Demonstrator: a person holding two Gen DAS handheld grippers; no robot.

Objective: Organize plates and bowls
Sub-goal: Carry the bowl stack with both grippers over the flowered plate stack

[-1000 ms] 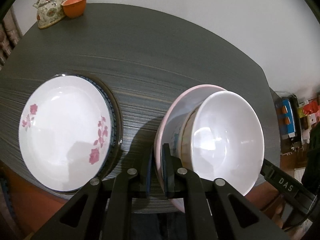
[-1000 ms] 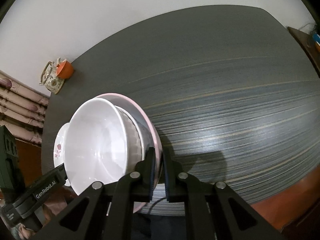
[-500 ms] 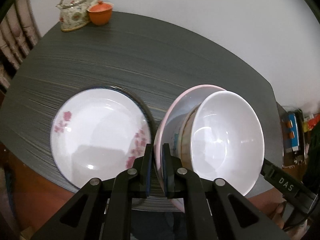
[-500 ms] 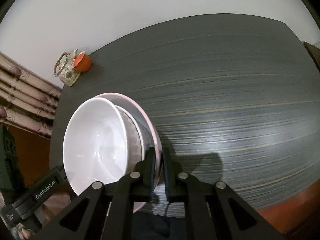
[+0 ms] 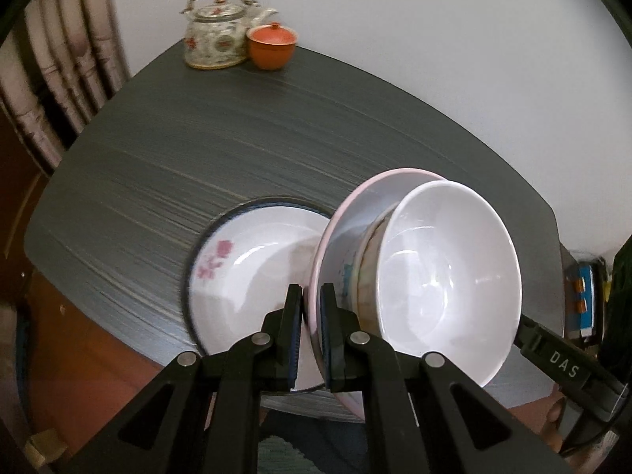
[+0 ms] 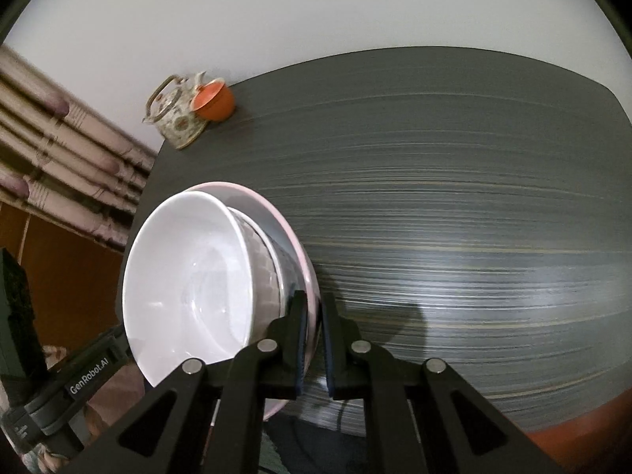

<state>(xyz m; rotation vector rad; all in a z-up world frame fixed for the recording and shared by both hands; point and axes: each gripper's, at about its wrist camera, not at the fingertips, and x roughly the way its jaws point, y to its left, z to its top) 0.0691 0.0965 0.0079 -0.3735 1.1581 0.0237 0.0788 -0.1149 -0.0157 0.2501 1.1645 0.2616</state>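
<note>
The right gripper (image 6: 313,339) is clamped on the near rim of a pink-edged plate (image 6: 298,237), one finger on each face of the rim. The plate carries a white bowl (image 6: 189,284) nested on another bowl with a patterned outer wall (image 6: 262,272). The stack is held above the left end of the dark striped counter (image 6: 454,217). At the lower left, the left gripper (image 6: 75,383) reaches toward the stack's far side. A floral teapot (image 6: 173,118) and an orange lidded cup (image 6: 213,100) stand touching at the counter's far left corner.
</note>
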